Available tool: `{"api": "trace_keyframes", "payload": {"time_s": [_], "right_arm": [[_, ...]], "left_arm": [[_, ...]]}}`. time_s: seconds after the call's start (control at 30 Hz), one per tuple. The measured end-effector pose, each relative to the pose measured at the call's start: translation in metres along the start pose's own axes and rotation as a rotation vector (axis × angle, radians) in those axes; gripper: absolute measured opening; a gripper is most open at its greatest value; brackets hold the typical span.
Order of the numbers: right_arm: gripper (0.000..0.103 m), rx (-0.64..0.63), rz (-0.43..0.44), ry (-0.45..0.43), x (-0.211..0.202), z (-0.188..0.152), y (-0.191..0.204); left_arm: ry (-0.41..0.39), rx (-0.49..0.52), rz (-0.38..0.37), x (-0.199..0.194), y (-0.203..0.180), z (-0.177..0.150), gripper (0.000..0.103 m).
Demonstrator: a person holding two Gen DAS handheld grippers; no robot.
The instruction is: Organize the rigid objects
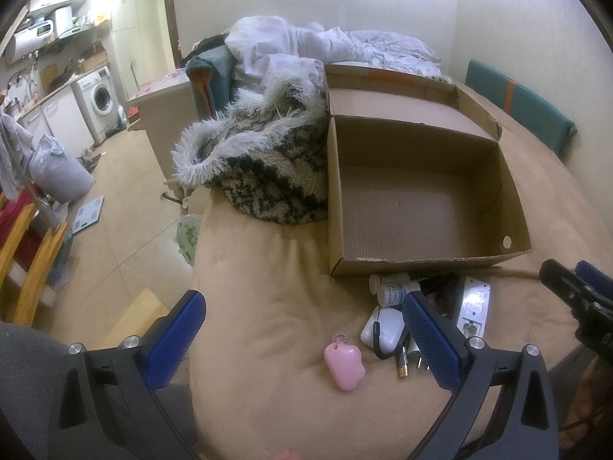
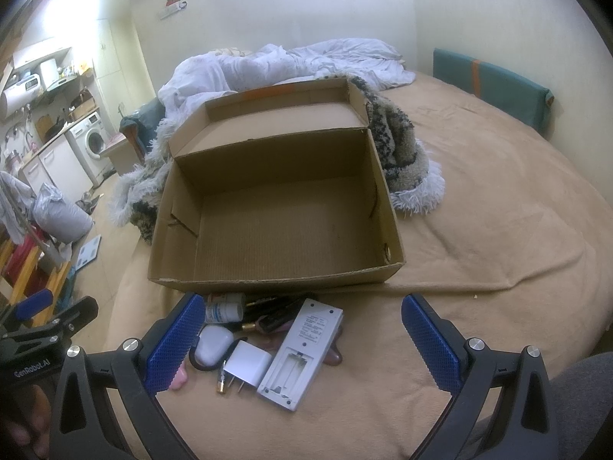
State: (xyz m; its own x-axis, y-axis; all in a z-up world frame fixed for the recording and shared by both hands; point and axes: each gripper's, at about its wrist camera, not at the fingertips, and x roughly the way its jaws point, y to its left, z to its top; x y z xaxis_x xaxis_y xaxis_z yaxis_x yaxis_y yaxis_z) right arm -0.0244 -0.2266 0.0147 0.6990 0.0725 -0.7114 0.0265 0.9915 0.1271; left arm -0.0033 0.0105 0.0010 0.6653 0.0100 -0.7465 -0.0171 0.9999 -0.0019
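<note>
An open, empty cardboard box (image 1: 421,207) (image 2: 276,222) sits on the tan bed. Small items lie in a pile in front of it: a pink cloud-shaped charm (image 1: 344,367), a white earbud case (image 1: 383,327) (image 2: 212,347), pill bottles (image 1: 396,289) (image 2: 224,308), a white plug adapter (image 2: 247,366), a battery (image 1: 402,364) (image 2: 221,379) and a white battery charger (image 2: 300,352) (image 1: 475,306). My left gripper (image 1: 302,303) is open above the charm. My right gripper (image 2: 302,306) is open above the pile and shows at the right edge of the left wrist view (image 1: 574,287).
A leopard-print fur-trimmed coat (image 1: 264,153) (image 2: 398,145) lies behind and beside the box. A white quilt (image 1: 325,50) is bunched at the back. A teal cushion (image 2: 494,84) stands at the far right. The bed edge drops to the floor at left.
</note>
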Motion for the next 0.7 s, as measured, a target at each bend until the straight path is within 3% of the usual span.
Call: {"api": "trace_keyframes", "payload": {"time_s": [0.47,0.7], "right_arm": [[0.103,0.003,0.003,0.005,0.001,0.000,0.000],[0.103,0.008,0.009,0.051,0.007,-0.002,0.001]], "left_arm": [[0.033,-0.013,-0.004,0.006,0.005,-0.005,0.102],[0.159,-0.076,-0.007,0.033,0.019,-0.007,0.100]]}}
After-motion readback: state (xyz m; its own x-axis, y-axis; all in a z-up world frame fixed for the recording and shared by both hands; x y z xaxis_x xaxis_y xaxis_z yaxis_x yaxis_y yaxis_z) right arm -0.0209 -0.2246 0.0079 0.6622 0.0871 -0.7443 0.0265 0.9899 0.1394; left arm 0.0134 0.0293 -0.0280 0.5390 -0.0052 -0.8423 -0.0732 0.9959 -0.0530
